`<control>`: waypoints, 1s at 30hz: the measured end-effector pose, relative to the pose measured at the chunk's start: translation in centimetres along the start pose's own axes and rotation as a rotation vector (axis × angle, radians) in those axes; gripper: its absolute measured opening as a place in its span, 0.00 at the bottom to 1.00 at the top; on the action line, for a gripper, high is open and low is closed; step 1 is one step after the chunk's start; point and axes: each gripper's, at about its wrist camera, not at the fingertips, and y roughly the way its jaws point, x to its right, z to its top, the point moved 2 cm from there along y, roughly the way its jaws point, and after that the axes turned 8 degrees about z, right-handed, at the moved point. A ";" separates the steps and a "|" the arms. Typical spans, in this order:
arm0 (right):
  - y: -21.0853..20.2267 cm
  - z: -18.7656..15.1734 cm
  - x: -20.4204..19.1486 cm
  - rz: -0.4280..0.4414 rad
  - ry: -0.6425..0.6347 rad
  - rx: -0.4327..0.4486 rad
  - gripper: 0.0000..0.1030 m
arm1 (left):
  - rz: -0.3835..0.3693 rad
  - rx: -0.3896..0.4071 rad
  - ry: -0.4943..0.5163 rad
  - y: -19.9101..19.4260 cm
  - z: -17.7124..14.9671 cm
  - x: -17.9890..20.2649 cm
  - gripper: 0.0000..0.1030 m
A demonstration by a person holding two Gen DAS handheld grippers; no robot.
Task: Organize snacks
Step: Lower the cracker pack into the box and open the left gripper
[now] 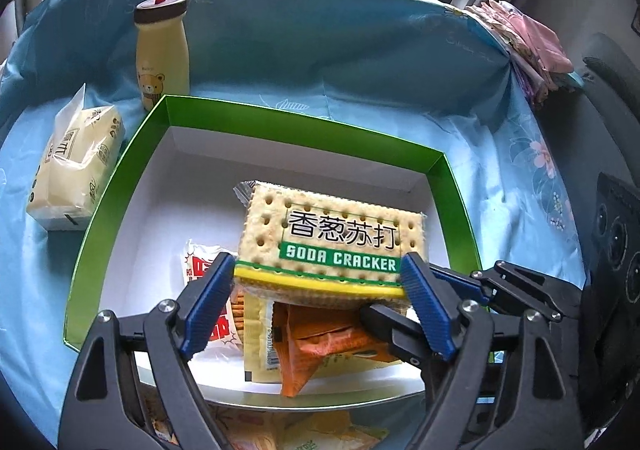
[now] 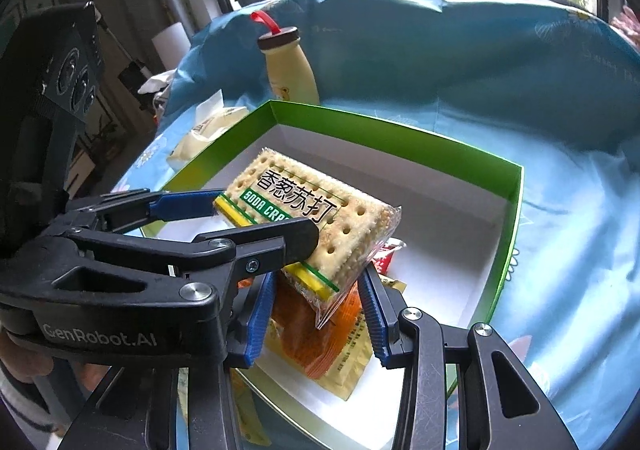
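Note:
My left gripper (image 1: pixel 320 282) is shut on a soda cracker pack (image 1: pixel 332 242) and holds it above the green-walled white box (image 1: pixel 120 177). The same pack shows in the right wrist view (image 2: pixel 308 213), held by the left gripper's fingers (image 2: pixel 184 203). My right gripper (image 2: pixel 316 314) is open just below the pack's corner, over an orange packet (image 2: pixel 308 334) and a yellow packet (image 2: pixel 348 366) lying in the box (image 2: pixel 516 205). A red-and-white packet (image 1: pixel 204 270) also lies in the box, and the orange packet (image 1: pixel 320 338) shows under the pack.
A yellow bear bottle (image 1: pixel 162 53) stands behind the box's far left corner. A cream tissue pack (image 1: pixel 76 165) lies left of the box. Blue cloth (image 1: pixel 360 49) covers the table. Folded pink cloths (image 1: pixel 528 45) sit far right. More snack packets (image 1: pixel 280 430) lie near the front edge.

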 end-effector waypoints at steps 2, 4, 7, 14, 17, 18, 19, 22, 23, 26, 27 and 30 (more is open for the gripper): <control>0.0 0.0 0.0 -0.003 0.005 -0.004 0.43 | 0.006 -0.003 0.004 0.0 -0.1 -0.1 0.84; -0.1 0.0 0.1 -0.018 0.008 -0.003 0.48 | 0.012 -0.014 0.003 0.1 -0.2 -0.2 0.85; -0.6 -0.3 0.2 -0.053 0.014 0.003 0.50 | 0.017 -0.026 -0.007 0.2 -0.4 -0.5 0.85; -3.2 -1.5 0.5 -0.101 0.019 0.044 0.50 | 0.036 -0.010 -0.048 -1.9 -1.1 -2.0 0.85; -4.7 -2.5 0.5 -0.093 0.039 0.076 0.50 | 0.039 0.015 -0.075 -3.3 -1.8 -2.7 0.86; -5.1 -2.8 0.5 -0.084 0.044 0.083 0.50 | 0.045 0.024 -0.083 -3.8 -2.1 -2.9 0.86; -5.6 -3.2 0.4 -0.079 0.050 0.092 0.50 | 0.052 0.032 -0.087 -4.2 -2.4 -3.0 0.86; -6.8 -4.6 0.1 -0.061 0.064 0.111 0.50 | 0.077 0.061 -0.091 -5.8 -3.7 -3.1 0.86; -7.2 -5.1 -0.1 -0.049 0.070 0.114 0.50 | 0.088 0.071 -0.091 -6.6 -4.4 -3.1 0.86; -7.9 -6.7 -0.5 -0.023 0.086 0.109 0.51 | 0.107 0.080 -0.086 -7.8 -6.0 -2.8 0.99; -8.0 -7.2 -0.7 -0.016 0.089 0.109 0.51 | 0.113 0.078 -0.084 -8.1 -6.7 -2.7 0.99; -8.5 -9.0 -1.5 0.004 0.098 0.114 0.51 | 0.119 0.069 -0.074 -8.8 -8.4 -2.2 0.99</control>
